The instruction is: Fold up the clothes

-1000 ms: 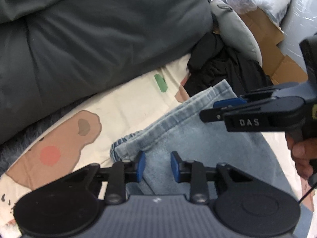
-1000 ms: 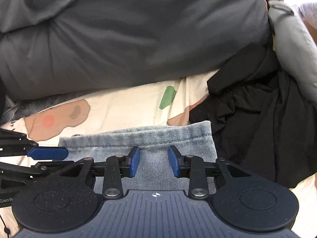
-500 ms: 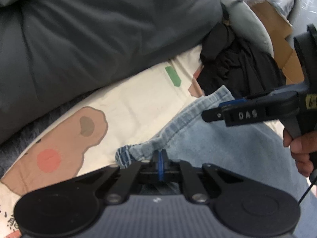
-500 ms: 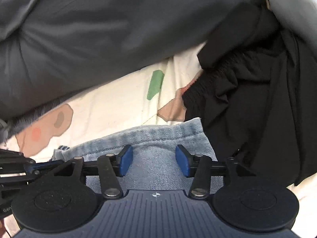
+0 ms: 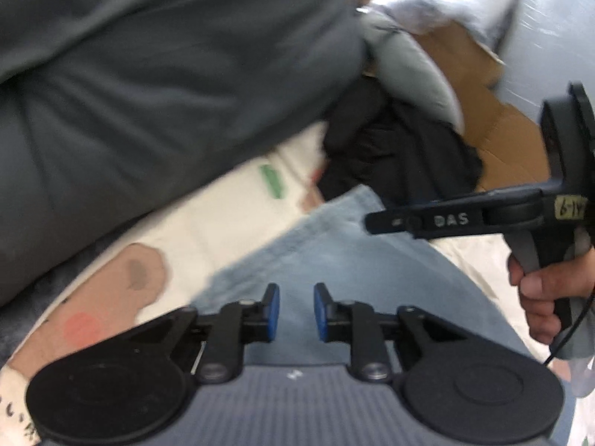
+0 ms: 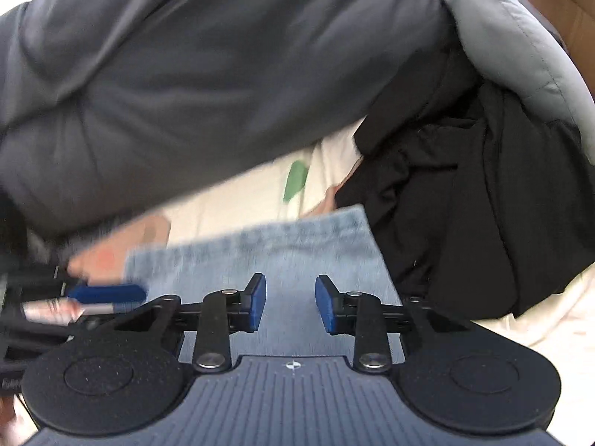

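1. Lying flat on the bed sheet [image 5: 208,219], the denim garment [image 5: 334,260] is stretching its hem sideways.
2. Left gripper [image 5: 295,312] is opening, right gripper [image 6: 290,303] closing, both hovering empty above it.

Soft daylight fills both views, brightest at the top of the left wrist view, where a white pillow [image 5: 427,11] blows out to glare. Motion blur smears the jeans [image 6: 267,249] and the grey duvet [image 6: 208,85] in the right wrist view. Fisheye distortion bends both views towards dark, rounded corners.
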`<control>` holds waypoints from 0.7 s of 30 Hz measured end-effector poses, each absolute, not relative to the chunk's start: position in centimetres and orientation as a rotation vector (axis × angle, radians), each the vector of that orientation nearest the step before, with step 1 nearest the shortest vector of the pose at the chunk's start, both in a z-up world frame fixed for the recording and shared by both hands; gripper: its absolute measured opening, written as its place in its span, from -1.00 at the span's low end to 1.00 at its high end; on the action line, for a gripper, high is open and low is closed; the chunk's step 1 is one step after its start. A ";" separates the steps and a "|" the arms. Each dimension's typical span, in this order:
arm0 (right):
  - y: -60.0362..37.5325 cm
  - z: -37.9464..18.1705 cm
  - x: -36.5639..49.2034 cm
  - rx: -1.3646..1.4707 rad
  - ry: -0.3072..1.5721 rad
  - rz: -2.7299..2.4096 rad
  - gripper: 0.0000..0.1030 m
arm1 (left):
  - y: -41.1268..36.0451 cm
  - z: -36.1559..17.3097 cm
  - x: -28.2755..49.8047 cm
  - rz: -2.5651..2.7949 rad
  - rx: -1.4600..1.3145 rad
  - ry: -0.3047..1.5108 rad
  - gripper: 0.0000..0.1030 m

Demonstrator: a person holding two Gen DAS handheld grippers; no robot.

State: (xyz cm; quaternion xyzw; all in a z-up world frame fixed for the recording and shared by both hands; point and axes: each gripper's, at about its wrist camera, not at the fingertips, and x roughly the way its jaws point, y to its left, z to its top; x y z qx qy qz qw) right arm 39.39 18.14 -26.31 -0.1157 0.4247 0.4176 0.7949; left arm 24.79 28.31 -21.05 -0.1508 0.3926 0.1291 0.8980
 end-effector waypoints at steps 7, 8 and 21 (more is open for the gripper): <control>18.9 -27.9 37.8 -0.349 0.897 0.922 -0.29 | 27.6 -23.3 26.9 0.282 -0.271 0.855 -0.35; 19.0 -28.2 37.7 -0.362 0.895 0.924 -0.29 | 27.9 -23.8 27.0 0.283 -0.276 0.864 -0.35; 17.6 -28.2 37.5 -0.266 0.901 0.902 -0.30 | 29.0 -24.5 27.5 0.284 -0.229 0.852 -0.56</control>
